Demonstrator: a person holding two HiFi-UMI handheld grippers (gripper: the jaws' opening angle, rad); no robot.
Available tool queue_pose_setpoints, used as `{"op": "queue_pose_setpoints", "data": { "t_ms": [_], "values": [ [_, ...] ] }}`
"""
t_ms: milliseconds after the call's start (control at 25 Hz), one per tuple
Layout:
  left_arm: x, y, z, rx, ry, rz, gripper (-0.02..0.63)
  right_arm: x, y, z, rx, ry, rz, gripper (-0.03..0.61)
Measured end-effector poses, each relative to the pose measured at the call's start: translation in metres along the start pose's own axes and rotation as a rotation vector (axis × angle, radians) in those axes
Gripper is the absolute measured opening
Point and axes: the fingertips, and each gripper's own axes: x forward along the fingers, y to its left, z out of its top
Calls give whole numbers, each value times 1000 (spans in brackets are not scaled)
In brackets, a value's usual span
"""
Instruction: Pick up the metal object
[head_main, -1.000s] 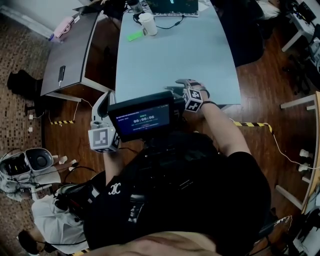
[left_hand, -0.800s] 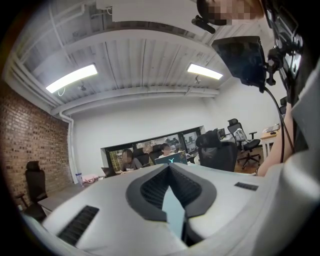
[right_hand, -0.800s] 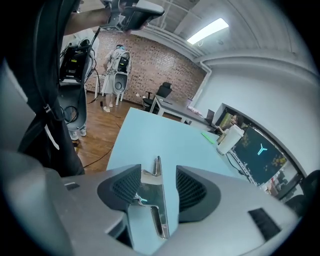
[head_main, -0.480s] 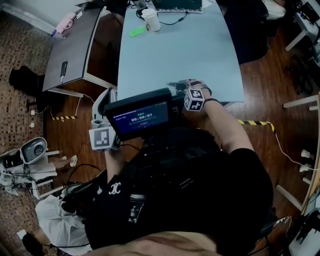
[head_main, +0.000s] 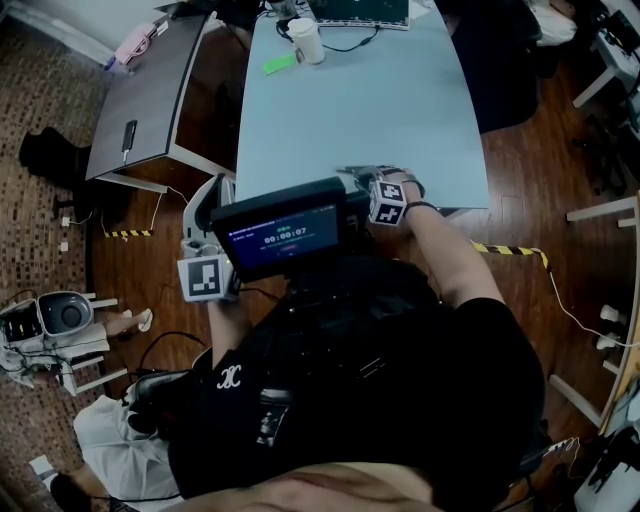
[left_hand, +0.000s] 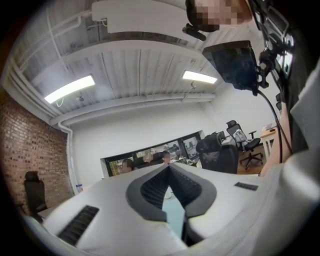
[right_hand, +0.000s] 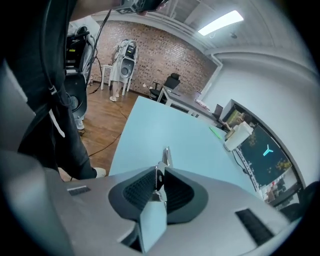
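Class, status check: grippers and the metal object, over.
Left gripper shut, empty. Right gripper closing on metal object over table. Nothing in the way.

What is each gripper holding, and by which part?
The right gripper is closing on the metal object: its fingers pinch the near end, and the tip sticks out beyond them. The left gripper holds nothing.

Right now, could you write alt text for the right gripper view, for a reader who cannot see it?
The right gripper is closing its jaws on a thin metal piece that stands between their dark pads, over a pale blue table. A white cup stands near its far end.
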Motion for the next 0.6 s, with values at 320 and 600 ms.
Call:
{"op": "queue_pose_setpoints", "data": {
  "t_ms": [320,600],
  "values": [
    [4,0,5,4,-15,-1,14,-38,-57,11,302,-130,-146,-14],
    [15,-13,13,5,-42,-26,14,-136,-111,25,433,-346,-407,-14]
  ]
}}
